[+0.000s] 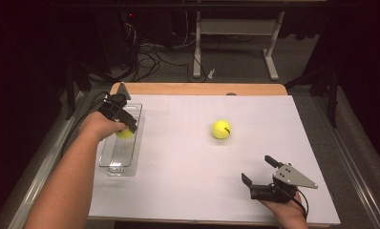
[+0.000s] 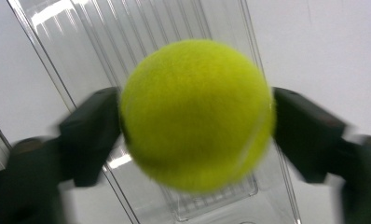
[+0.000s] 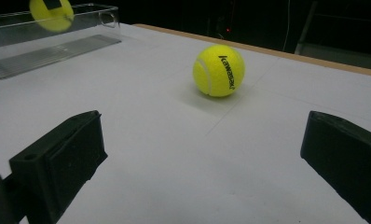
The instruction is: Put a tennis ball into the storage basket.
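White desk [image 1: 188, 157], clear tray [image 1: 112, 160] at left edge.
Left gripper [image 1: 123, 123] clamps a tennis ball [image 2: 196, 114] above tray; right gripper [image 1: 260, 172] spread wide, second ball [image 1: 221, 129] well ahead, unobstructed.

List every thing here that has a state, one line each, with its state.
Left gripper: shut on the held tennis ball.
Held tennis ball: clamped between the jaws, above the clear tray.
Clear tray: upright, nothing resting on its floor.
Loose tennis ball: resting on the white table.
Right gripper: open, holding nothing.
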A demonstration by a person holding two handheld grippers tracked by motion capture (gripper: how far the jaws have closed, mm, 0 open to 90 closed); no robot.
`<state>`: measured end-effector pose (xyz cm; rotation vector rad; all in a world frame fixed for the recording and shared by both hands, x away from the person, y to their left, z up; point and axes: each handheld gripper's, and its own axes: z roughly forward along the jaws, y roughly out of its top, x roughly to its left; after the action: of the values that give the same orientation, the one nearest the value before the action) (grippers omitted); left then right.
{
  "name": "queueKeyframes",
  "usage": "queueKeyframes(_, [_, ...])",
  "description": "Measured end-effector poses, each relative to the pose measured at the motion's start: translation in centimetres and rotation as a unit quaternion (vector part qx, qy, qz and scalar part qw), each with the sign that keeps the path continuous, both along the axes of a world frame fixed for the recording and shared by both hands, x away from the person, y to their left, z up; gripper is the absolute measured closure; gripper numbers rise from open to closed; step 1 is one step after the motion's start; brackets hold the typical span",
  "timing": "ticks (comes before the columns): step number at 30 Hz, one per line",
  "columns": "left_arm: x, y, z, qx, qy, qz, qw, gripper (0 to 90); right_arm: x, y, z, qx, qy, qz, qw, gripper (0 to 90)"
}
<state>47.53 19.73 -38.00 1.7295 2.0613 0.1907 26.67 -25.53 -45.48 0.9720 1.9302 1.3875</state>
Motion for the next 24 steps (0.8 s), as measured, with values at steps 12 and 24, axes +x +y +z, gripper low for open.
queueKeyframes(12, [-1.0,-0.1,1.3,-0.009,-0.002,-0.014,0.9999,0.7,0.0,0.0,0.1,-0.001,-0.003,0.0,1.0,0.3])
queueKeyframes(24, [-1.7,-1.4,1.2,-0.002,0.007,-0.03,0.9995,0.7,0.0,0.0,0.1,-0.001,-0.004,0.0,1.0,0.3])
